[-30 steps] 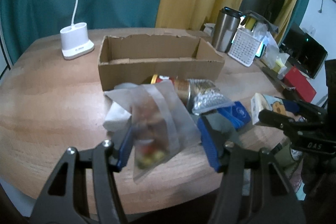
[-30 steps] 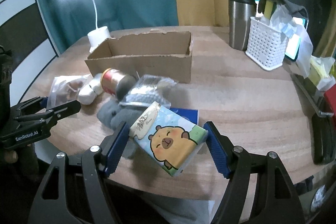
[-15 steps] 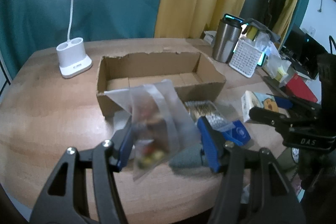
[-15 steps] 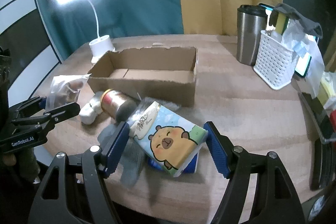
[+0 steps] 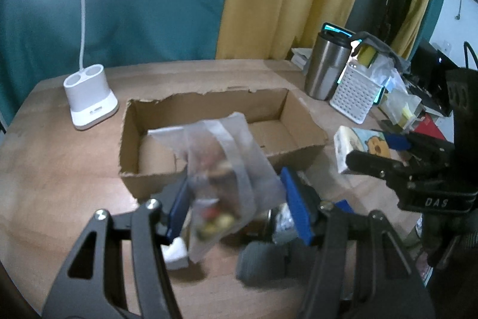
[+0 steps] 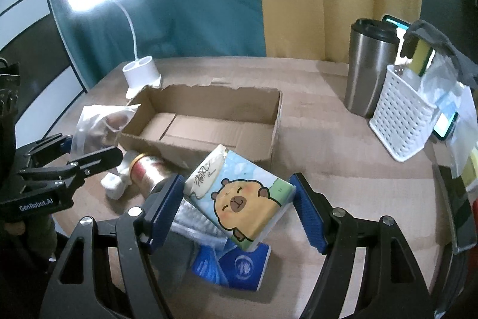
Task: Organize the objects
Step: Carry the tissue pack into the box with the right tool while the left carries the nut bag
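My left gripper [image 5: 237, 208] is shut on a clear plastic bag [image 5: 221, 169] of small colourful items and holds it in the air in front of the open cardboard box [image 5: 149, 181]. My right gripper [image 6: 236, 210] is shut on a tissue pack [image 6: 239, 193] printed with a cartoon capybara, lifted just before the box's [image 6: 276, 127] near right corner. On the table under the grippers lie a can [image 6: 146, 169], a white roll [image 6: 115, 184], a blue packet [image 6: 236, 262] and a grey cloth [image 5: 263, 262]. The box looks empty inside.
A white lamp base [image 5: 89, 100] stands left of the box on the wooden table [image 5: 59, 169]. At the back right stand a steel tumbler [image 6: 369, 68] and a white perforated basket [image 6: 403, 118] full of items. More clutter lines the right edge.
Both grippers have risen and moved toward the box with their loads. The box's inside now shows, and the items on the table have slid lower in both views.
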Demonstrator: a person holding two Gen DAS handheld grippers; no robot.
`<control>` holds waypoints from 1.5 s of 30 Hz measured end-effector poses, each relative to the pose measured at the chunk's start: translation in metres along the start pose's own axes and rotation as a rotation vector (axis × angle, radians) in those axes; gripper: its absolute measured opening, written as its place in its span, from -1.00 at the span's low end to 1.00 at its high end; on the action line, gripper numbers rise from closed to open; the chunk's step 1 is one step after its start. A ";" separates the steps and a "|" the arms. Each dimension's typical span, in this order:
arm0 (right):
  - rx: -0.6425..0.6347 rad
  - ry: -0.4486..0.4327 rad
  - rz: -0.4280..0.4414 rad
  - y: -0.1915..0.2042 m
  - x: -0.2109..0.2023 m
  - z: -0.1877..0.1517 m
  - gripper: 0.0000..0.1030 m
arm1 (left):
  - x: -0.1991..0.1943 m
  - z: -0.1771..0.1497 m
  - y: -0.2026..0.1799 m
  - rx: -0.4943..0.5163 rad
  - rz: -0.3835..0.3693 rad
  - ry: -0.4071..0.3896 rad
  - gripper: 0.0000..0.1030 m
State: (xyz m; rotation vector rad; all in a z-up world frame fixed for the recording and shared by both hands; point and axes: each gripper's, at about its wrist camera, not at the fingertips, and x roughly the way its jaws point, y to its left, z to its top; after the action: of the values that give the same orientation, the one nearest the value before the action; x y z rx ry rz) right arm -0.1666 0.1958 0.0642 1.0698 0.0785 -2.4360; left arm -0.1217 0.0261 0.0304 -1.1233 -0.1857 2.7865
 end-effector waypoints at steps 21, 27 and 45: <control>-0.077 0.031 0.061 -0.001 0.057 0.056 0.47 | 0.050 0.037 0.017 -0.026 -0.022 0.030 0.16; -0.086 0.067 0.076 -0.002 0.074 0.058 0.47 | 0.063 0.038 0.022 -0.032 -0.017 0.050 0.16; -0.141 0.117 0.066 0.003 0.091 0.048 0.56 | 0.094 0.032 0.025 -0.040 -0.024 0.103 0.16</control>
State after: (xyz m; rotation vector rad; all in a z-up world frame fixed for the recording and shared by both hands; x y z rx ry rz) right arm -0.2507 0.1449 0.0335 1.1322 0.2456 -2.2713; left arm -0.2129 0.0152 -0.0144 -1.2625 -0.2427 2.7073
